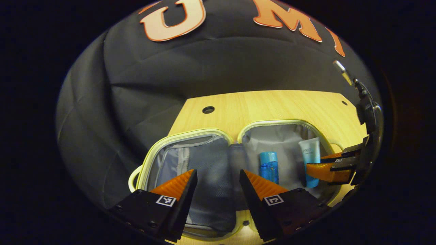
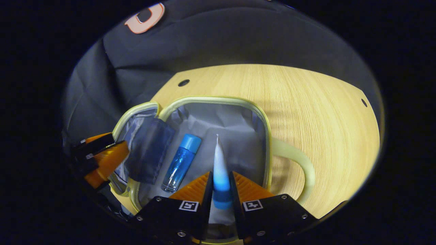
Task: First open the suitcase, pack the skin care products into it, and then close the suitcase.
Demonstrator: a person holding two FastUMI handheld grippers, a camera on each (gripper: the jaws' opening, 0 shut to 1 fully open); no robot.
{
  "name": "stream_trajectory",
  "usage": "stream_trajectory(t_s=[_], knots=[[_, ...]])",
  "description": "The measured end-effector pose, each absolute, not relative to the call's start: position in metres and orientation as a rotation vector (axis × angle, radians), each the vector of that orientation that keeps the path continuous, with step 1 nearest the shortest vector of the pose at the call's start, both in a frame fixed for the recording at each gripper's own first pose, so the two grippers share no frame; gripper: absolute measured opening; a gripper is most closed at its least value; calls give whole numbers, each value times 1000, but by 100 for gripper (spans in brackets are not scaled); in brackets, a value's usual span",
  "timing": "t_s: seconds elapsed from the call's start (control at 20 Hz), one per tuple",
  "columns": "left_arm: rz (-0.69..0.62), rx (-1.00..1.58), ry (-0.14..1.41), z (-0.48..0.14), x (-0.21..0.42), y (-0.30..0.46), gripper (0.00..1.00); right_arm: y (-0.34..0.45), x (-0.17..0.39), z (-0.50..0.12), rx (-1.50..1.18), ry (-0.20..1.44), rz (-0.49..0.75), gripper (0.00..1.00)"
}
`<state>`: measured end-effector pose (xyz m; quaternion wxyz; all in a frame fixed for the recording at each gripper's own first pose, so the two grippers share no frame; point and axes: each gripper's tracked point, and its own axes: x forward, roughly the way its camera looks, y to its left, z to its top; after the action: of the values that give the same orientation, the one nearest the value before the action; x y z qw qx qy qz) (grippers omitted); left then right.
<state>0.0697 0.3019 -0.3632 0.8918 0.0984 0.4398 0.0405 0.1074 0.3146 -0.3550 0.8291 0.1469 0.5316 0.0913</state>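
Note:
The suitcase point(image 1: 190, 133) lies open on the wooden table, pale yellow rims around grey lining, its two halves side by side. A blue bottle point(image 1: 269, 167) lies in the right half point(image 2: 218, 100); in the right gripper view the blue bottle point(image 2: 181, 162) lies left of my fingers. My right gripper point(image 2: 220, 185) is shut on a white tube with a blue cap point(image 2: 219, 166), held low over that half's lining. In the left gripper view the same tube point(image 1: 310, 153) shows between the right gripper's fingers point(image 1: 323, 168). My left gripper point(image 1: 218, 177) stands open above the hinge, holding nothing.
The wooden table point(image 2: 306, 109) extends beyond the suitcase to the right, with small round holes point(image 2: 183, 82) near its far edge. A pale handle point(image 2: 299, 160) sticks out from the right half. Black cloth walls close in behind and to the left.

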Motion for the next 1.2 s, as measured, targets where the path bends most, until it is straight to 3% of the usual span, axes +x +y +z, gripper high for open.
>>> stream_trajectory(t_s=[0.15,0.3,0.45,0.5,0.7,0.9,1.2], knots=[[132,170,893,-350,57,317,75,309,105,-355,318,1147,180,33],[156,120,855,-341,53,326,78,317,104,-347,352,1151,199,37],[167,102,820,-335,55,326,75,326,100,-338,363,1114,250,60],[163,95,808,-327,56,320,79,323,99,-331,349,1094,256,70],[131,55,733,-296,61,283,81,303,97,-306,292,983,258,87],[108,-4,651,-266,66,247,87,259,97,-264,284,852,221,94],[41,-10,487,-209,80,181,95,178,106,-182,194,564,114,94]])
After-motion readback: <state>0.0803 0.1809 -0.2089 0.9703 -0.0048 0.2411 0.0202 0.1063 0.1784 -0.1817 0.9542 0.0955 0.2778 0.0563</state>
